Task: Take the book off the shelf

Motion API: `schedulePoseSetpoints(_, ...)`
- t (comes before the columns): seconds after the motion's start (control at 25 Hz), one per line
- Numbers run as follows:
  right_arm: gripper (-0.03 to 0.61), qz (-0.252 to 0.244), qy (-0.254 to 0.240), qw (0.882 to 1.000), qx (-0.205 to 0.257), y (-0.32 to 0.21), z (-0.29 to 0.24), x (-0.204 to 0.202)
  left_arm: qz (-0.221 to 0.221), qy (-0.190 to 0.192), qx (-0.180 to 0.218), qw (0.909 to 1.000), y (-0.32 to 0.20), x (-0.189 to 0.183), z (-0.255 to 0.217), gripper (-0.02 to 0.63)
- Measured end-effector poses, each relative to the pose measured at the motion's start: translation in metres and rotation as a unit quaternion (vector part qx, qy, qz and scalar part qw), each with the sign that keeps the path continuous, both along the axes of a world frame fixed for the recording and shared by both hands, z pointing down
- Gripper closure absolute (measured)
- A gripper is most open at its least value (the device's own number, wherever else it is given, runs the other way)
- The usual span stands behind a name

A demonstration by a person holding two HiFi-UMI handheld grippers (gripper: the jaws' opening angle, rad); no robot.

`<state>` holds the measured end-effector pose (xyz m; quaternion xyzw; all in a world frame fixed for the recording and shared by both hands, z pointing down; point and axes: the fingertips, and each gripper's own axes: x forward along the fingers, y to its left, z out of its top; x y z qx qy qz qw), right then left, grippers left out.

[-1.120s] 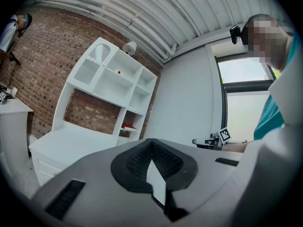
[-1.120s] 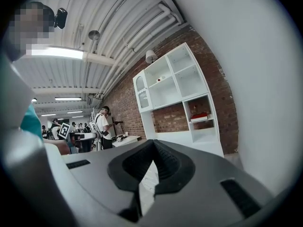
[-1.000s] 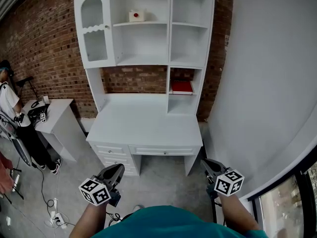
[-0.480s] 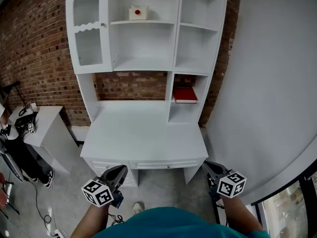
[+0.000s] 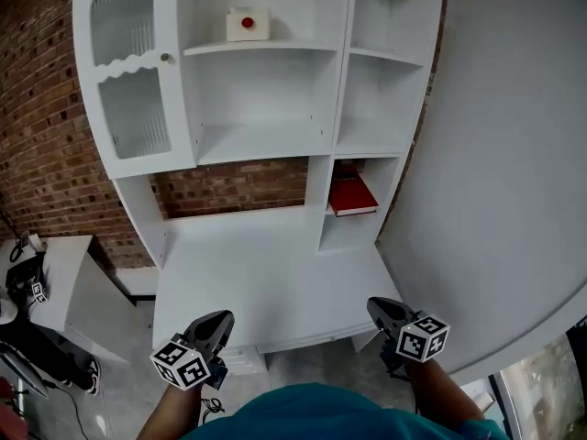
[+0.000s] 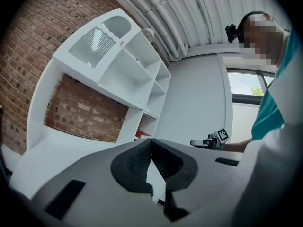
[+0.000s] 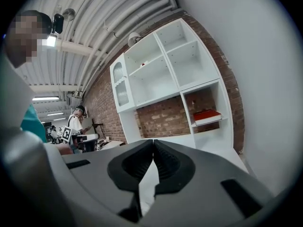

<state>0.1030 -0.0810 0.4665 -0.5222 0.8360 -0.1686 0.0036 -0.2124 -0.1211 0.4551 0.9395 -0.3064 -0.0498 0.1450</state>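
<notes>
**Closing on the book with both tools shut**

Holding the left gripper (image 5: 215, 323) and right gripper (image 5: 378, 307) low, over the front edge of the desk (image 5: 248, 264), each with jaws pressed together on nothing. Facing the red book (image 5: 352, 195), flat in the lower right cubby of the white shelf unit (image 5: 261, 140), well apart from either tool.

Likely slips:
- arriving without spreading the jaws and shoving the book deeper;
- knocking the cubby's side wall in that narrow opening;
- pinching only the cover, so it sags or slides free.
</notes>
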Motion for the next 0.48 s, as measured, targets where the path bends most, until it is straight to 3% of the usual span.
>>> schedulePoseSetpoints(0.24,0.555,-0.005,-0.004,1.0,-0.02,-0.059,0.008,-0.018,0.005,-0.002,-0.017,0.9998,-0.056,-0.006,0.007,0.6)
schedulePoseSetpoints(0.48,0.555,-0.018,-0.022,0.999,-0.04,-0.105,0.027,0.002,-0.004,-0.01,-0.024,0.9996,-0.095,0.016,0.023,0.601)
